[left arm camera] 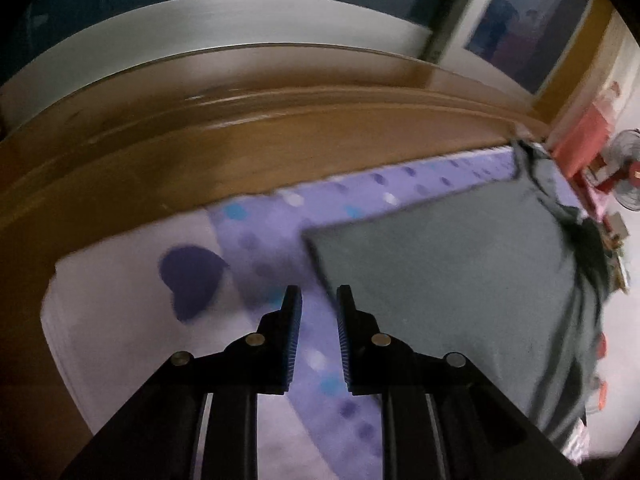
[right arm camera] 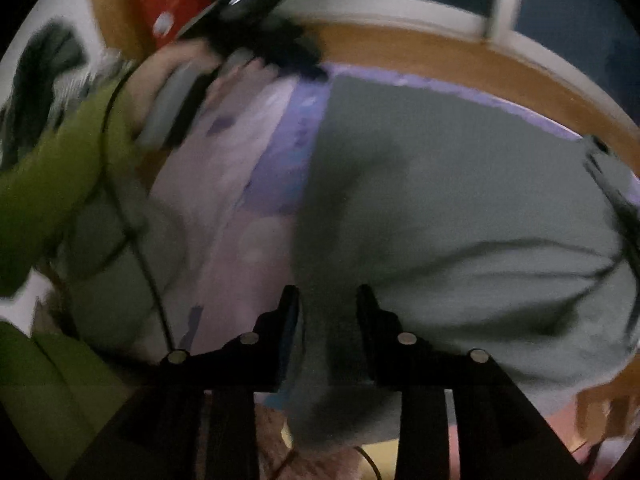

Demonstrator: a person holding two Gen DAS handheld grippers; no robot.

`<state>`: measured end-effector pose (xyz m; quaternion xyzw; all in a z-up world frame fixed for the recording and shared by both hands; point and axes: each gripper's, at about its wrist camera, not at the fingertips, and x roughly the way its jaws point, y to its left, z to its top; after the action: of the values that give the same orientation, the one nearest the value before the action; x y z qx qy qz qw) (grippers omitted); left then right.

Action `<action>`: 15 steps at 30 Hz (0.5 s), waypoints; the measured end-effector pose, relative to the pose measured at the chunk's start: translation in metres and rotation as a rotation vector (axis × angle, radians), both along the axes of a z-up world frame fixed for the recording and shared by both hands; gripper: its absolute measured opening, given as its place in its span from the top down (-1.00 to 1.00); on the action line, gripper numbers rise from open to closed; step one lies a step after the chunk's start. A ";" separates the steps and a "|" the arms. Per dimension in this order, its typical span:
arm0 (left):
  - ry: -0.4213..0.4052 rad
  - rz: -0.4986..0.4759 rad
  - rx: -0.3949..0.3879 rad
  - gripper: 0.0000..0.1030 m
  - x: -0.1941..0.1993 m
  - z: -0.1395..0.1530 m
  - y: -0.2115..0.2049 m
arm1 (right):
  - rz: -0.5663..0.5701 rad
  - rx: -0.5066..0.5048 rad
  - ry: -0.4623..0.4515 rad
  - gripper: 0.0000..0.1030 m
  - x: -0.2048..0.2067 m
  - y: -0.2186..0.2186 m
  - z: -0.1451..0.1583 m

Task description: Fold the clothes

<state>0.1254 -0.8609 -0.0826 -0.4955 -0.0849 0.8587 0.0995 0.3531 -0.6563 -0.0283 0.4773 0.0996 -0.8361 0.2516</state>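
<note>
A dark grey-green garment point(left arm camera: 460, 280) lies flat on a bed sheet point(left arm camera: 260, 220) that is purple with dots and white with a heart. Its straight folded edge runs down to just beside the right finger of my left gripper point(left arm camera: 319, 292). That gripper is open, and only the sheet shows in its gap. In the right wrist view the same garment point(right arm camera: 460, 184) fills the middle and right, creased near its right side. My right gripper point(right arm camera: 328, 292) hangs open above the garment's left edge, and the pads do not press on the cloth. The picture is blurred.
A wooden headboard point(left arm camera: 200, 140) curves along the far side of the bed under a white wall. A fan point(left arm camera: 628, 168) and red items point(left arm camera: 584, 136) stand off to the right. A hand point(right arm camera: 172, 68) in a green sleeve point(right arm camera: 52, 168) is at the upper left.
</note>
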 end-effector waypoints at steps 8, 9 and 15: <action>0.012 -0.128 0.015 0.46 0.045 0.029 0.085 | -0.227 -0.117 0.057 0.30 -0.026 0.108 0.023; 0.011 -0.138 0.020 0.46 0.049 0.031 0.098 | -0.245 -0.126 0.063 0.30 -0.025 0.122 0.025; -0.011 -0.191 0.036 0.46 0.068 0.040 0.193 | -0.315 -0.166 0.077 0.30 -0.024 0.218 0.033</action>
<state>0.1936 -0.6679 -0.0422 -0.5041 -0.0534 0.8409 0.1894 0.3293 -0.4380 0.0045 0.4322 -0.0363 -0.8881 0.1519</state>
